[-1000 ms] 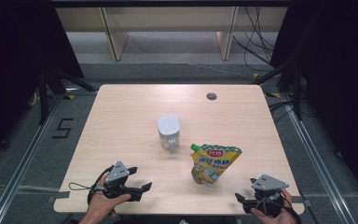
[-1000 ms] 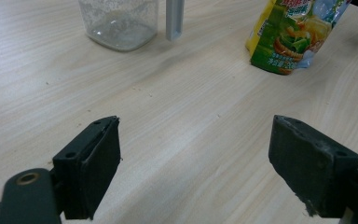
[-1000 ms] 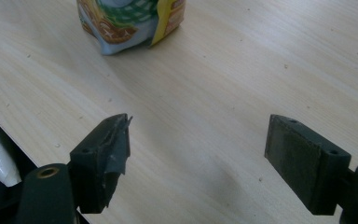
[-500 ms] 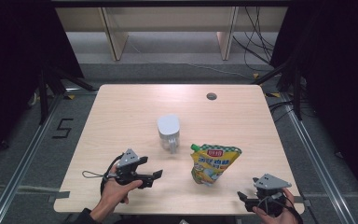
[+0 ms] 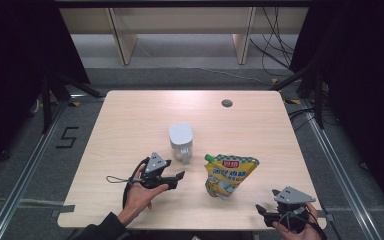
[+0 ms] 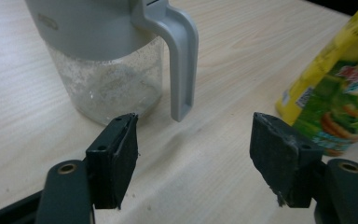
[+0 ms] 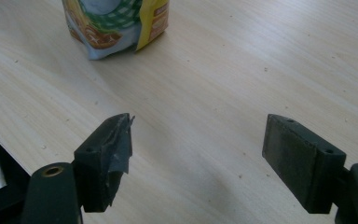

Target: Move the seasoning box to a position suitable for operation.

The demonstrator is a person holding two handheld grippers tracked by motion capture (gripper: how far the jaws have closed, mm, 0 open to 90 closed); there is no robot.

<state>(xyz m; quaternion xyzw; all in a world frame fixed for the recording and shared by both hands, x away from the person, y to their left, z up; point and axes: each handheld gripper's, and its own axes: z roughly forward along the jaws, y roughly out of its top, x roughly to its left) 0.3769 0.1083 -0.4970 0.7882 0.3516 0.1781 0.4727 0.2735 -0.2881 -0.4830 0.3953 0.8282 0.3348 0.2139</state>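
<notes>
jug (image 5: 181,141): stands upright mid-table, grey lid on, handle turned toward the near edge; bare wood all round it.
pouch (image 5: 228,174): just right of the jug, apart from it, spout end toward the jug.
left gripper (image 5: 176,180): just short of the jug, aimed at the handle (image 6: 181,60); jaws wide, just been closing a little, nothing between them but table.
right gripper (image 5: 261,212): at the near right corner, close to the table's edge; jaws wide, bare wood between them.
table (image 5: 130,120): far half free, a small hole (image 5: 226,103) near the far edge.
left gripper view: jug's clear lower wall is frosted with pale residue.
right gripper view: pouch's bottom end (image 7: 116,25) and the near edge at lower left.
</notes>
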